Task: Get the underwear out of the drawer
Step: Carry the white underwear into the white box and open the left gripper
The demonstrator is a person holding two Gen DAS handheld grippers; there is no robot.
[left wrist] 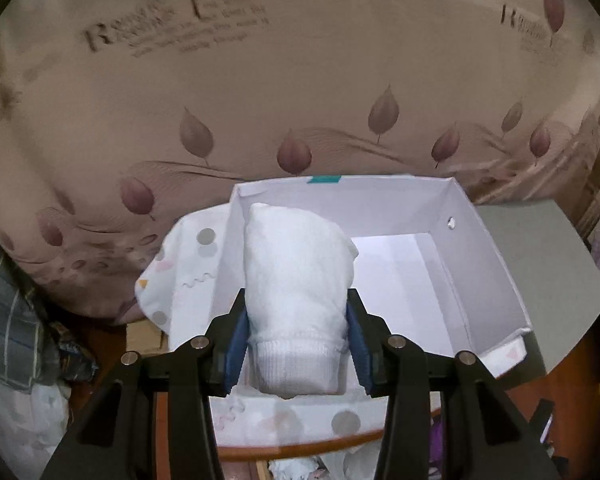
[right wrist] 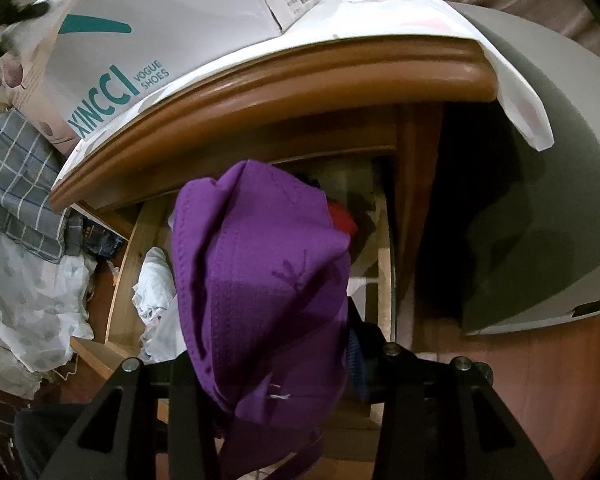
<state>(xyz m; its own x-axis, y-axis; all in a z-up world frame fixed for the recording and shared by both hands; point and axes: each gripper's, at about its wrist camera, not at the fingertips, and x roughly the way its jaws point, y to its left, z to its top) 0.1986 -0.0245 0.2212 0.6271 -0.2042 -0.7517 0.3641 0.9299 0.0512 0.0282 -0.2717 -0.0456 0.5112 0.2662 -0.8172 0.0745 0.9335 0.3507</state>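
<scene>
In the left wrist view my left gripper (left wrist: 296, 344) is shut on a rolled white underwear (left wrist: 296, 280), its blue pads pressing both sides, held over the left part of an open white shoebox (left wrist: 484, 264). In the right wrist view my right gripper (right wrist: 276, 360) is shut on a purple underwear (right wrist: 260, 280), held up in front of the open wooden drawer (right wrist: 140, 248) under the nightstand top (right wrist: 284, 80). More clothes, white (right wrist: 152, 288) and red (right wrist: 342, 218), lie in the drawer. The left finger is hidden by the purple cloth.
The shoebox (right wrist: 140, 40) stands on a dotted white cloth (left wrist: 188, 264) on the nightstand. A leaf-print mattress (left wrist: 300, 80) rises behind. A plaid cloth (right wrist: 20, 184) and white bedding (right wrist: 28, 296) lie left. A grey panel (right wrist: 548, 208) stands right.
</scene>
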